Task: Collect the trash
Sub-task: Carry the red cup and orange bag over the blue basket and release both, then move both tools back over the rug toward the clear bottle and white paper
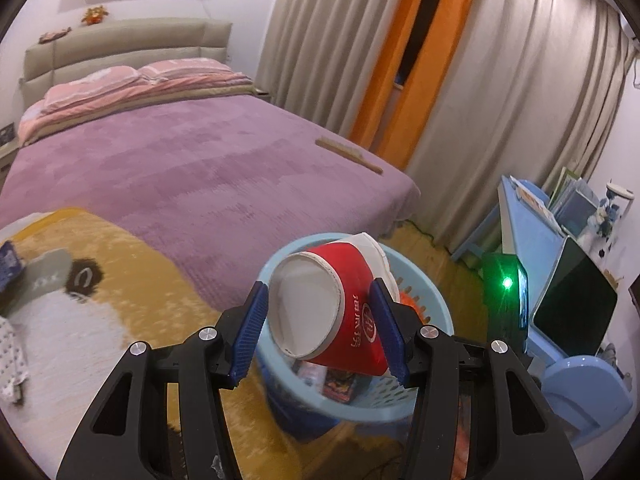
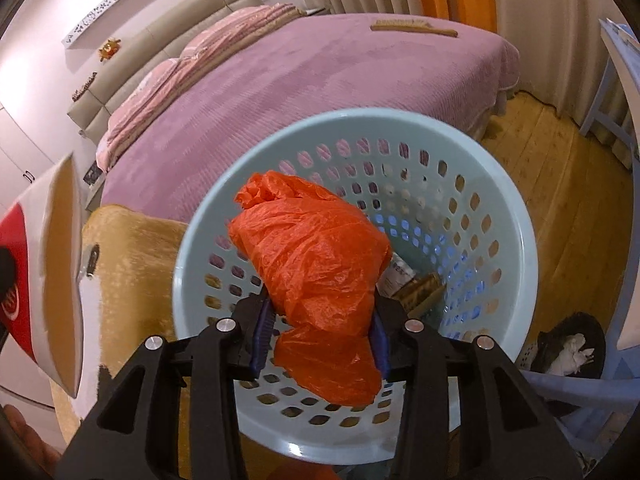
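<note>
Left hand-held gripper (image 1: 320,328), bottom centre of its frame, is clamped on a red paper bowl (image 1: 340,312) just above the light blue basket (image 1: 424,404). Right hand-held gripper (image 2: 320,336) has an orange plastic bag (image 2: 316,256) btw. its pads, over the same basket (image 2: 516,216). Behind, upper frame, the purple bed (image 1: 200,172) w/ a wooden brush (image 1: 348,155).

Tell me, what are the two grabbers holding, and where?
Left gripper squeezes the red paper cup's sides; right gripper pinches the crumpled orange plastic bag low down.
</note>
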### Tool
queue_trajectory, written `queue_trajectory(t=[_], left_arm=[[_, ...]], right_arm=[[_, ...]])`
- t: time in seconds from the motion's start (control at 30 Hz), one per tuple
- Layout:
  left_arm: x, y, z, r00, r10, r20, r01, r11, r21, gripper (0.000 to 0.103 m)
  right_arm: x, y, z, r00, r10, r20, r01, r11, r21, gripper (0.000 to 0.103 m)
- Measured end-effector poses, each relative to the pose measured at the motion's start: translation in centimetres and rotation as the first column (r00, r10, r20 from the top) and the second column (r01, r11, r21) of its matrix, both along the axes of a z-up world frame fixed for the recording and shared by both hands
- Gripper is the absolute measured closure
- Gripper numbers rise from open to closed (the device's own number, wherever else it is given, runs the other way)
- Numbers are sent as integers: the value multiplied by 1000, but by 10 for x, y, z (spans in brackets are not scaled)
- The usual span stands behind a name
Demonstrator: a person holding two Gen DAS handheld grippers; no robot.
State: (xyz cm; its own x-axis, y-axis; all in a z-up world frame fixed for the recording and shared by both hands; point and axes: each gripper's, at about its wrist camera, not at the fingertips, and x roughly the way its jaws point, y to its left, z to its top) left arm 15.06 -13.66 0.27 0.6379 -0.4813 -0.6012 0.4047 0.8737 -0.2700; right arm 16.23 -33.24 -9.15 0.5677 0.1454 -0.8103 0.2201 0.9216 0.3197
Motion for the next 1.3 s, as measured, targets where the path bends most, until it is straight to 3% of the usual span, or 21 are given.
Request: queue_trajectory(t=[0.2,0.43,0.5,0.7,1.03,1.3], left_arm=[[12,-20,-6,1000,-18,-22,18,1000,-2,52],[28,-30,-28,996,-19,-90,17,1000,-22,49],[33,-30,-39,992,-18,-123,16,1000,-21,32],[30,-15,-53,988,-7,-152,5,1000,-13,30],[3,26,-33,995,16,-98,-17,1000,-12,28],[-23,76,-10,994,98,-42,-100,994,-49,25]], right_arm=[[-6,-12,-5,1000,3,-3,-3,1000,22,44],[-20,-30,5,998,-44,32,44,999,17,43],[-24,-32,7,998,-56,36,56,998,8,43],[-29,-28,11,998,-45,53,46,999,-6,43],[-34,18,42,990,45,130,-43,999,-16,43],[-42,61,67,974,119,194,-118,993,-21,40]])
